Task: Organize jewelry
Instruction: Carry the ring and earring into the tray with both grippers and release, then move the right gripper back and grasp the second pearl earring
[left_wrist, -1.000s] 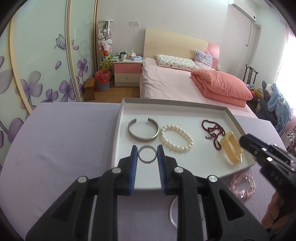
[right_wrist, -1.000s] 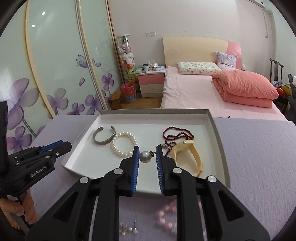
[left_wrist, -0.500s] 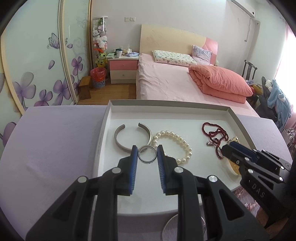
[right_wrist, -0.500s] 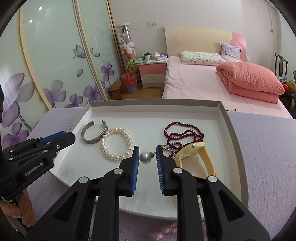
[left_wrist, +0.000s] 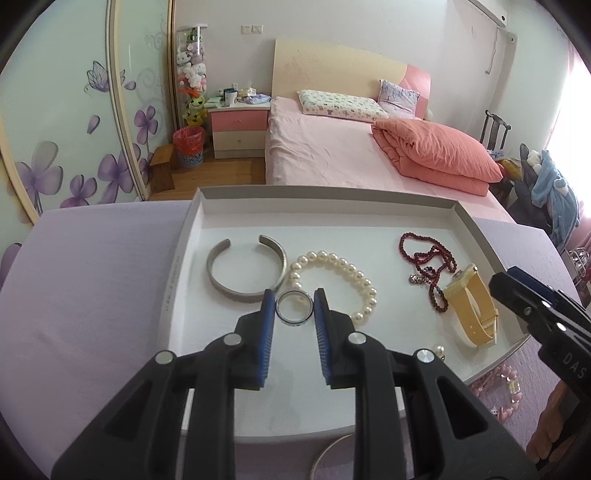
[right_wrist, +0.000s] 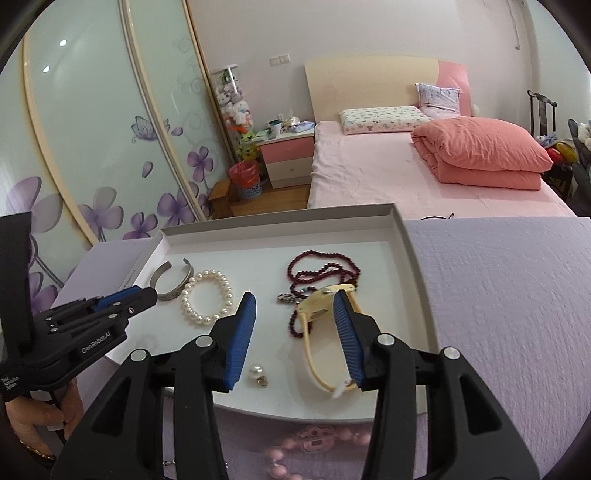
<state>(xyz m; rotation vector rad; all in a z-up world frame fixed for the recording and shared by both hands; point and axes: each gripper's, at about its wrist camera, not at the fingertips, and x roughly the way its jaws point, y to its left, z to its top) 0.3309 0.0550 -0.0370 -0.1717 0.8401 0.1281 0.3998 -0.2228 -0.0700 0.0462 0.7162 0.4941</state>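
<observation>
A white tray (left_wrist: 184, 258) on the purple tabletop holds a silver cuff (left_wrist: 245, 269), a pearl bracelet (left_wrist: 336, 280), a dark red bead necklace (left_wrist: 424, 258) and a cream watch (left_wrist: 476, 310). My left gripper (left_wrist: 294, 301) is shut on a silver ring (left_wrist: 294, 308) and holds it over the tray beside the cuff. My right gripper (right_wrist: 295, 306) is open over the tray (right_wrist: 410, 258). A pearl earring (right_wrist: 256, 373) lies on the tray floor just below its left finger; it also shows in the left wrist view (left_wrist: 438, 350).
A pink bead bracelet (right_wrist: 314, 443) lies on the tabletop in front of the tray's near edge, also in the left wrist view (left_wrist: 506, 387). A thin silver hoop (left_wrist: 332, 454) lies under my left gripper. The bed (left_wrist: 332, 155) stands beyond the table.
My right gripper has opened and let go of the pearl earring, which now lies on the tray. My left gripper has kept the ring and moved further over the tray.
</observation>
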